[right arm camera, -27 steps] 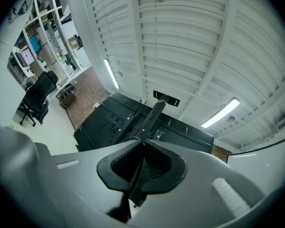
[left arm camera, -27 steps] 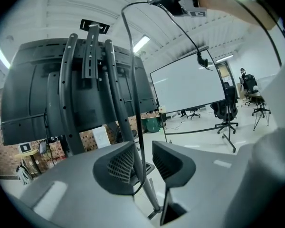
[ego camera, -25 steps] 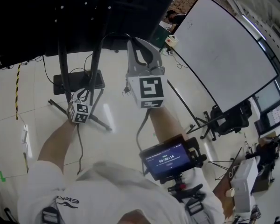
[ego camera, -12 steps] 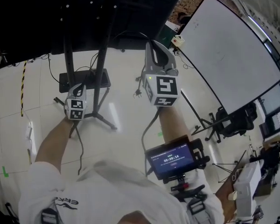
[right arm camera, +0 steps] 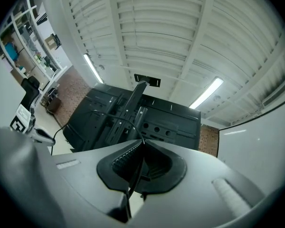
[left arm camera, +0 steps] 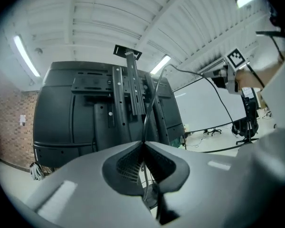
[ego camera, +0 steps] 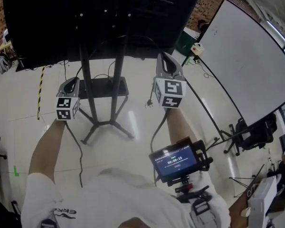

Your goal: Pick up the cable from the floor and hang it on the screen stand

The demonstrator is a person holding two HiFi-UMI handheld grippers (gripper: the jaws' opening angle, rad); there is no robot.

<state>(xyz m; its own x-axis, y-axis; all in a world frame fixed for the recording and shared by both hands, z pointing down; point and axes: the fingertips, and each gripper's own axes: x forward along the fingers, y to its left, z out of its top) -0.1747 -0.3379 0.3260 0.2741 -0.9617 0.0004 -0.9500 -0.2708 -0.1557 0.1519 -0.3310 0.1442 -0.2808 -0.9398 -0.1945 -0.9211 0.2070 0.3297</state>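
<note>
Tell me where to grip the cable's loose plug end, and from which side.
Grip the cable just above the plug, where it is thin and straight. The plug seems to hang free beside the right gripper, which is shut on the cable farther along. Come in level from the plug's open left side, jaws across the hanging line.

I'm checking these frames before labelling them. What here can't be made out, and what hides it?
Lower end of the cable: head view, drops behind the person's shirt.
Type of the plug: head view, too small.
Front of the screen: every view shows only its back.
Base of the stand: right gripper view, covered by the right tongs.
</note>
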